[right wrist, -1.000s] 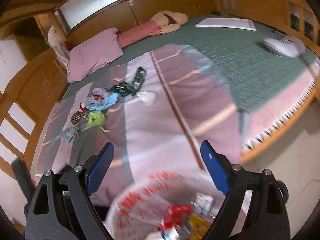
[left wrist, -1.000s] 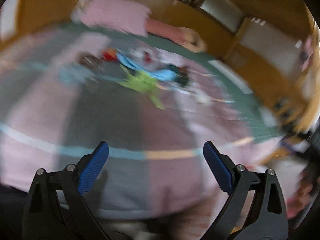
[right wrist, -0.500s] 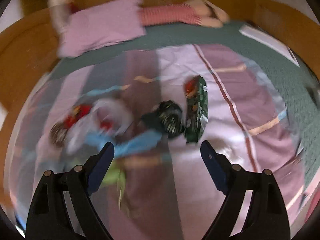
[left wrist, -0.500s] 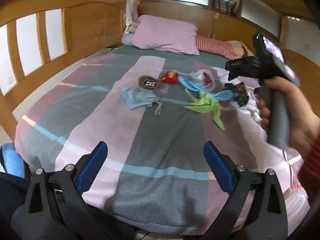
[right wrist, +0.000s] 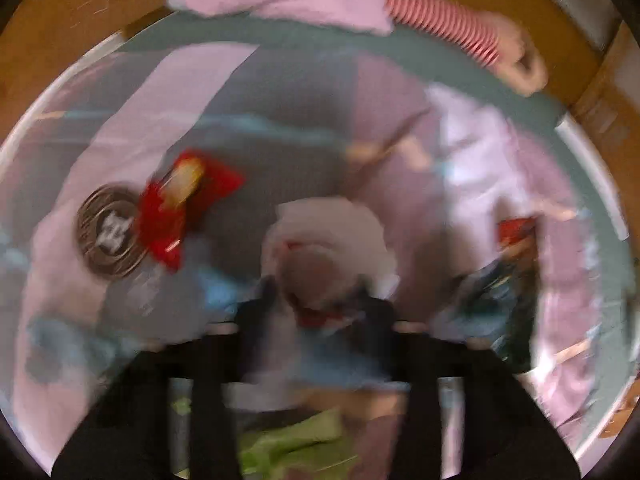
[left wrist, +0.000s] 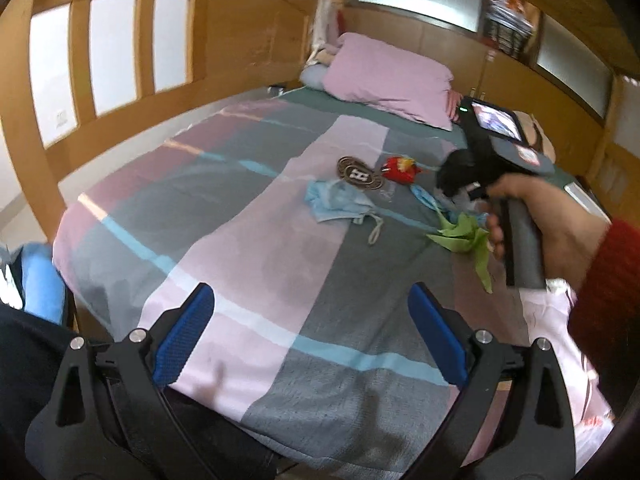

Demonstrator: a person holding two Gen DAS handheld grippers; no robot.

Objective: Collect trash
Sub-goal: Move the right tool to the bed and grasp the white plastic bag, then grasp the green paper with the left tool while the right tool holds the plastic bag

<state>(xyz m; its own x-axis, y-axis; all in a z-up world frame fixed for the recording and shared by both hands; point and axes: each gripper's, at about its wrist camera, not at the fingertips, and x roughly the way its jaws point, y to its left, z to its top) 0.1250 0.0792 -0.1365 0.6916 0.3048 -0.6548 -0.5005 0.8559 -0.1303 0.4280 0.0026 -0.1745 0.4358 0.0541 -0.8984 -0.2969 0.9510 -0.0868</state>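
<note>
Pinching a crumpled white bag [right wrist: 332, 248], the right tool [right wrist: 320, 300] has just been closing, its jaws now on the bag amid trash on the bed [left wrist: 248, 240]. Nearby lie a red wrapper [right wrist: 180, 208], round lid [right wrist: 110, 232] and green scrap [left wrist: 466, 236]. Left tool [left wrist: 310, 332] hangs spread, empty, over the blanket's near edge.

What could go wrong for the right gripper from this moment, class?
1. The right gripper has just been closing around the crumpled white bag; thin plastic may slip free when lifted.
2. A blue scrap and the green wrapper lie right beside the fingers, so they could be caught too, or dragged across the blanket.
3. The view is blurred, so the grip may be off-centre.
</note>
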